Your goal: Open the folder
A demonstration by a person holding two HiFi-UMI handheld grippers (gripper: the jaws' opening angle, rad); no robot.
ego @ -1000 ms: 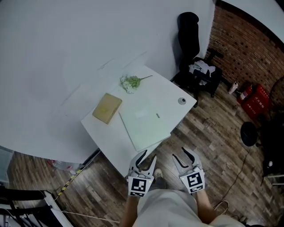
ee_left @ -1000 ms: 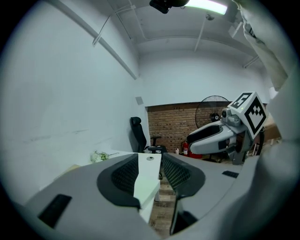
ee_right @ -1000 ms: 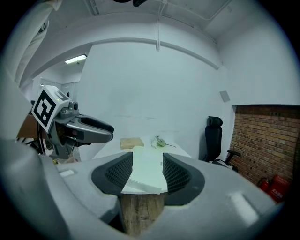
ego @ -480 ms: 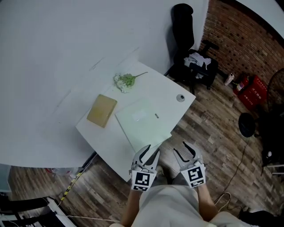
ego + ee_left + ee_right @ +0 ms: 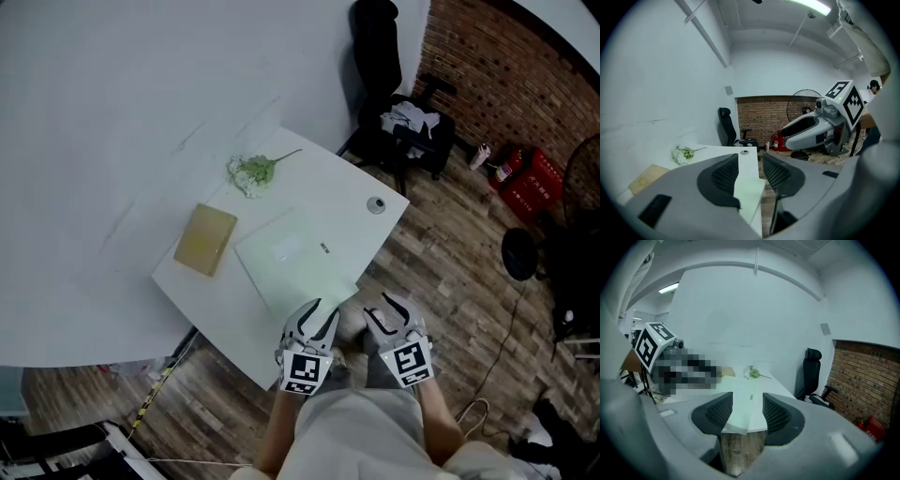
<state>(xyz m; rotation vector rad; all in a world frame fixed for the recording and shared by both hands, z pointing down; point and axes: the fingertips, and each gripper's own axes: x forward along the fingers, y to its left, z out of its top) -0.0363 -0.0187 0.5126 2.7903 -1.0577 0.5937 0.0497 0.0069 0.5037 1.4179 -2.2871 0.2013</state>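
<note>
While the pale green folder (image 5: 298,261) lies shut on the white desk (image 5: 347,183) at the centre of the frame, the left hand-held gripper (image 5: 315,311) and right hand-held gripper (image 5: 387,309) hover just below it, both with jaws spread, gripping nothing.

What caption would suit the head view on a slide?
Both open, the left gripper and right gripper hover by the near edge of a closed green folder on a white table.
</note>
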